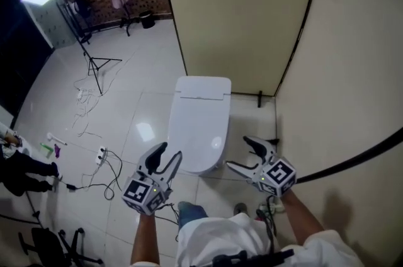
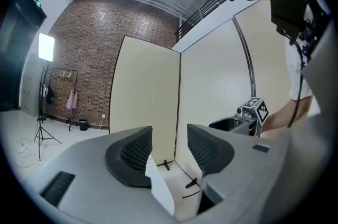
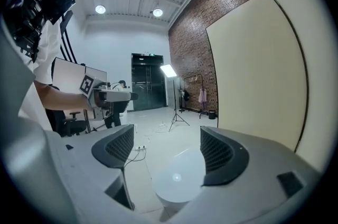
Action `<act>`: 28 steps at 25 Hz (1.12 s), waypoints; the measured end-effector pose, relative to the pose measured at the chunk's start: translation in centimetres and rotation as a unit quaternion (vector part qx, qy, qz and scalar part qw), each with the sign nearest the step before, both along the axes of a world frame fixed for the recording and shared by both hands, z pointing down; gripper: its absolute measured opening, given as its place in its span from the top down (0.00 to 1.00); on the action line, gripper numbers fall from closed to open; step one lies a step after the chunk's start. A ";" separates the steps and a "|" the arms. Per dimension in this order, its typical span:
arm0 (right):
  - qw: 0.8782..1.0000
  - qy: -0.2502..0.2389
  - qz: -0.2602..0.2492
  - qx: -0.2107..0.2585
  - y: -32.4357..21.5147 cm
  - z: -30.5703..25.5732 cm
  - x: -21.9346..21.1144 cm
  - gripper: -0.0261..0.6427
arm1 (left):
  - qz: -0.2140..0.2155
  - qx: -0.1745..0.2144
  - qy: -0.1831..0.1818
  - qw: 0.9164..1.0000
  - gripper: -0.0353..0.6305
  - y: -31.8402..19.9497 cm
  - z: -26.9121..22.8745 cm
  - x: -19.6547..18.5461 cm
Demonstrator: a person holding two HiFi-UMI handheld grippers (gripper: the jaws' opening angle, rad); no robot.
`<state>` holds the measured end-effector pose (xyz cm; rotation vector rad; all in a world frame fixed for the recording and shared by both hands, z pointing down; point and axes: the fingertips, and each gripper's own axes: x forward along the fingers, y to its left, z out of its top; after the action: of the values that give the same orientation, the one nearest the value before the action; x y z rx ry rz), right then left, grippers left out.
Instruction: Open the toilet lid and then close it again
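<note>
While the toilet lid (image 1: 196,127) lies shut at centre, the left gripper (image 1: 170,151) hovers at its seven o'clock, jaws narrowly apart. The right gripper (image 1: 237,152), at four o'clock, gapes wider; neither holds anything.

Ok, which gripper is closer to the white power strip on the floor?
Left. The left gripper hovers just right of the power strip, by the toilet's front-left edge; the right gripper is beyond the toilet, on its right side.
</note>
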<state>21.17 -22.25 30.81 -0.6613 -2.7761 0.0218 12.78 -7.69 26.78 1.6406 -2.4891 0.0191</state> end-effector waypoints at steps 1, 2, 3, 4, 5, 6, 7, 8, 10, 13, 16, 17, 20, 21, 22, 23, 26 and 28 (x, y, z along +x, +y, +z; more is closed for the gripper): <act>1.000 0.002 0.008 0.003 0.1 0.4 -0.4 0.37 | 0.004 -0.002 -0.001 1.000 0.64 0.3 0.2 -1.0; 1.000 0.004 0.018 0.006 0.2 0.8 -0.9 0.37 | 0.012 -0.002 -0.005 1.000 0.64 0.6 0.3 -2.1; 0.999 0.006 0.031 0.008 0.4 1.2 -1.5 0.37 | 0.022 -0.003 -0.009 1.000 0.64 0.9 0.3 -3.3; 0.999 0.008 0.047 0.009 0.8 1.5 -2.2 0.37 | 0.035 -0.007 -0.016 0.999 0.64 1.3 0.4 -4.5; 0.998 0.011 0.064 0.008 1.3 1.8 -2.9 0.37 | 0.050 -0.013 -0.023 0.998 0.64 1.9 0.7 -5.8; 0.997 0.011 0.081 0.008 1.9 2.1 -3.8 0.37 | 0.065 -0.021 -0.030 0.997 0.64 2.6 1.2 -7.3; 0.995 0.011 0.098 0.008 2.7 2.4 -4.7 0.37 | 0.079 -0.028 -0.036 0.996 0.64 3.4 1.8 -8.7; 0.993 0.010 0.114 0.009 3.6 2.8 -5.6 0.37 | 0.093 -0.034 -0.041 0.994 0.64 4.3 2.4 -10.1; 0.988 0.007 0.155 0.006 5.4 3.3 -7.3 0.37 | 0.120 -0.044 -0.054 0.990 0.64 6.2 3.4 -13.0; 0.977 -0.004 0.212 -0.004 8.0 3.4 -9.6 0.37 | 0.165 -0.066 -0.073 0.981 0.64 8.2 4.2 -16.7; 0.970 -0.005 0.243 0.007 10.1 3.7 -10.7 0.37 | 0.210 -0.072 -0.083 0.972 0.64 8.7 4.8 -18.3; 0.968 -0.003 0.252 0.012 10.7 4.0 -10.7 0.37 | 0.225 -0.071 -0.088 0.968 0.64 8.7 5.1 -18.3; 0.956 -0.001 0.292 0.008 12.7 5.3 -9.6 0.37 | 0.277 -0.080 -0.108 0.951 0.64 8.8 6.7 -17.5; 0.951 0.001 0.310 0.004 13.4 6.0 -8.9 0.37 | 0.295 -0.083 -0.113 0.945 0.64 8.9 7.3 -17.1; 0.944 0.005 0.329 -0.001 14.2 6.9 -8.1 0.37 | 0.313 -0.083 -0.115 0.939 0.64 9.1 7.9 -16.6; 0.937 0.011 0.350 -0.006 15.1 7.9 -7.2 0.37 | 0.329 -0.082 -0.113 0.934 0.64 9.5 8.5 -16.1; 0.907 0.026 0.419 -0.033 18.1 11.1 -4.7 0.37 | 0.373 -0.075 -0.100 0.919 0.64 10.9 10.1 -14.5; 0.883 0.034 0.465 -0.053 20.7 13.5 -3.2 0.37 | 0.408 -0.076 -0.099 0.905 0.64 12.0 11.2 -13.3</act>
<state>17.99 -1.52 44.31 0.6867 -2.7420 0.3817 -0.49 4.36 38.02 2.5566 -1.6547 0.4794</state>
